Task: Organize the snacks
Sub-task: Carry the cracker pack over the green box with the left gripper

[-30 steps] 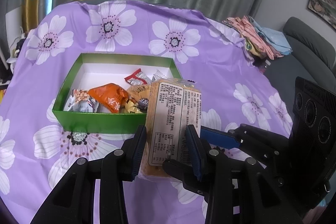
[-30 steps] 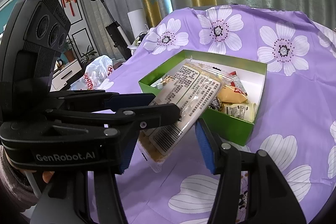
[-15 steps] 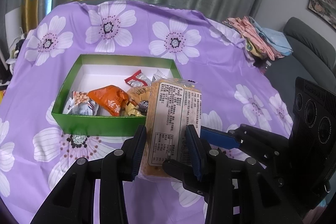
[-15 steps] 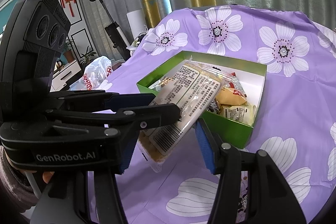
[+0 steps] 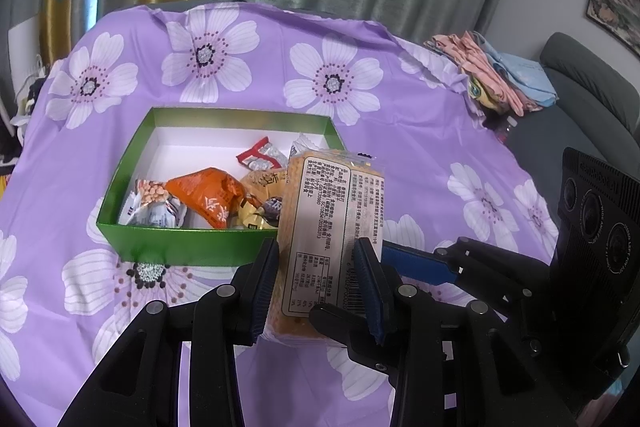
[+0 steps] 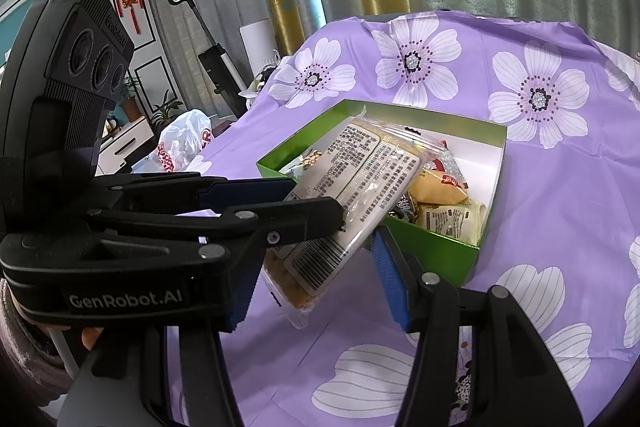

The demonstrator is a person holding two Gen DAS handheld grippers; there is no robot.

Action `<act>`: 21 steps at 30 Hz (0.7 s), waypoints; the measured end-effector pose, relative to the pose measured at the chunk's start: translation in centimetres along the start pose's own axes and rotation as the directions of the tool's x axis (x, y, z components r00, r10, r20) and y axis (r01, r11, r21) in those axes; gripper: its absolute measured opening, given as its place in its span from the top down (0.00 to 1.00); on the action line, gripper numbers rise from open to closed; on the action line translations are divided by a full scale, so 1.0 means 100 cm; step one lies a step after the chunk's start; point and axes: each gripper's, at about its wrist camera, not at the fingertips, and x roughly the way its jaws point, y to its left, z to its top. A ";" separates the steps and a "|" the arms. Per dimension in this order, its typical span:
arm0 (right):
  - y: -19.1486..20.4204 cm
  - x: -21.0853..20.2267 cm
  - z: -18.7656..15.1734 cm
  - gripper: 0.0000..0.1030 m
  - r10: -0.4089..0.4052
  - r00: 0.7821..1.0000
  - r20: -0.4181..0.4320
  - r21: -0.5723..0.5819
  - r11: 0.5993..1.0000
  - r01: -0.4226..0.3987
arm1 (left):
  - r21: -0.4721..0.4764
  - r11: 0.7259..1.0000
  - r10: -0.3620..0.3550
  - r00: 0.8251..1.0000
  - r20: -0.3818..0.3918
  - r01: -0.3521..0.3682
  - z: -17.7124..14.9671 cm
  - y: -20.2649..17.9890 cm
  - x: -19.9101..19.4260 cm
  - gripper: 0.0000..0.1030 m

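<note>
My left gripper [image 5: 318, 285] is shut on a long clear cracker packet [image 5: 326, 227] with a white printed label, held above the cloth at the near right corner of the green box [image 5: 180, 247]. The packet also shows in the right wrist view [image 6: 360, 195], its far end over the box [image 6: 436, 251]. The box holds several small snacks, among them an orange packet [image 5: 208, 197]. My right gripper [image 6: 316, 275] is open; its fingers [image 6: 390, 279] stand on either side of the packet's lower end, not touching it.
The table wears a purple cloth with white flowers [image 5: 340, 83]. Folded clothes [image 5: 496, 75] lie at its far right edge, beside a grey sofa [image 5: 580, 99]. A white plastic bag [image 6: 184, 147] and a vacuum [image 6: 212, 59] stand off the table's left side.
The box has slid slightly lower and left in the left wrist view as the packet edged forward over it. Both grippers keep their states.
</note>
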 end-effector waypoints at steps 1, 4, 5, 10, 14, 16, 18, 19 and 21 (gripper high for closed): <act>-0.001 0.001 0.001 0.46 0.000 1.000 0.000 0.000 1.000 0.000 | 0.001 1.000 0.001 1.000 0.000 -0.001 0.001 0.000 0.000 0.62; 0.000 0.001 0.001 0.46 -0.001 1.000 0.001 -0.001 1.000 0.001 | -0.001 1.000 0.000 1.000 0.001 0.000 0.002 0.000 0.000 0.62; 0.000 0.001 0.000 0.46 -0.002 1.000 0.001 -0.001 1.000 0.002 | 0.000 1.000 0.000 1.000 0.002 0.000 0.002 0.000 0.001 0.62; -0.002 0.002 0.001 0.46 -0.003 1.000 0.003 -0.001 1.000 0.003 | 0.000 1.000 0.001 1.000 0.000 -0.001 0.001 0.000 0.001 0.62; -0.003 0.003 0.002 0.46 -0.004 1.000 0.005 0.001 1.000 0.004 | 0.004 1.000 0.002 1.000 0.000 -0.002 0.003 0.000 0.001 0.62; -0.005 0.004 0.003 0.46 -0.005 1.000 0.006 0.000 1.000 0.005 | 0.003 1.000 0.001 1.000 0.001 -0.001 0.005 0.000 0.002 0.62; -0.005 0.004 0.004 0.46 -0.006 1.000 0.010 -0.001 1.000 0.006 | 0.004 1.000 -0.001 1.000 0.000 0.001 0.004 0.000 0.002 0.62; -0.006 0.005 0.004 0.46 -0.007 1.000 0.011 -0.001 1.000 0.007 | 0.003 1.000 0.001 1.000 0.000 -0.001 0.004 0.000 0.002 0.62; -0.006 0.005 0.004 0.46 -0.007 1.000 0.011 0.000 1.000 0.007 | 0.006 1.000 0.002 1.000 0.001 -0.002 0.004 0.000 0.002 0.62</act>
